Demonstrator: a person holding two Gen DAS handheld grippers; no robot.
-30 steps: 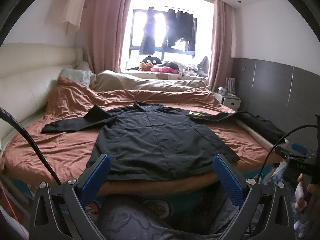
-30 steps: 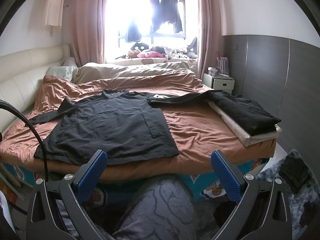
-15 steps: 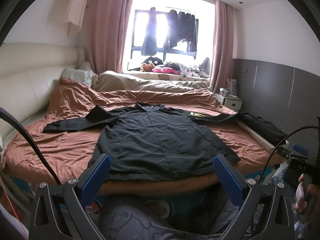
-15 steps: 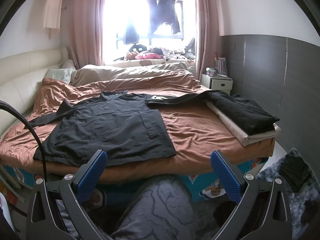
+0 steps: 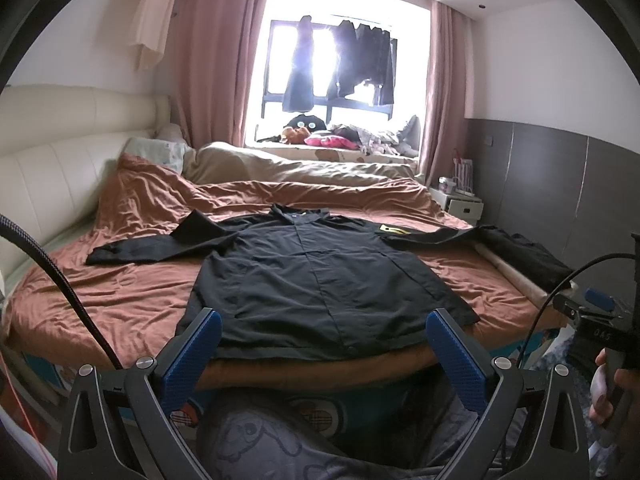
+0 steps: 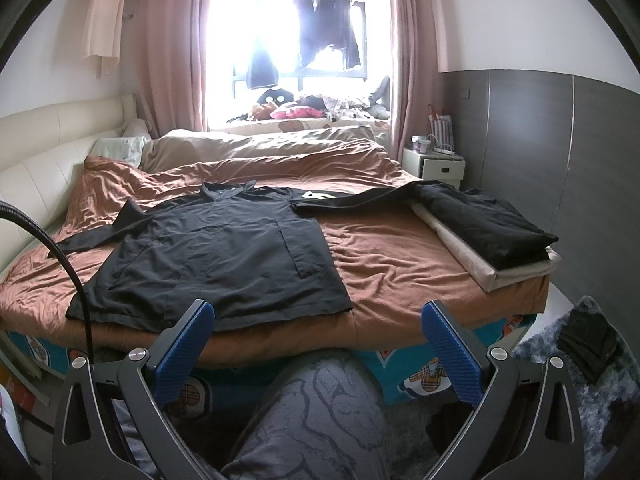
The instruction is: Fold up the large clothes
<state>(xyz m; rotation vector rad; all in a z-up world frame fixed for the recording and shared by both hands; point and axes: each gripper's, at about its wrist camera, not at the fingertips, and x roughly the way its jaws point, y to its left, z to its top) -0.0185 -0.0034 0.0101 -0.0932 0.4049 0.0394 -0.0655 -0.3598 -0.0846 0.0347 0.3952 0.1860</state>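
Currently | left gripper (image 5: pixel 320 344): blue-padded jaws spread wide, holding nothing, short of bed edge | right gripper (image 6: pixel 318 338): jaws likewise spread, empty | large black button-front shirt (image 5: pixel 316 276): flat on rumpled brown bedspread (image 6: pixel 400 256), sleeves out toward 9 and 3 o'clock, hem nearest grippers, untouched

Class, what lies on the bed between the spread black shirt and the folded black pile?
Only bare brown sheet separates shirt from pile, in the right wrist view.

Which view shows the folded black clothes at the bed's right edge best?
Right wrist: the folded black clothes lie in full view on a pale folded cloth. The left wrist shows the folded black clothes only as an edge-on strip near the rim, partly behind a cable.
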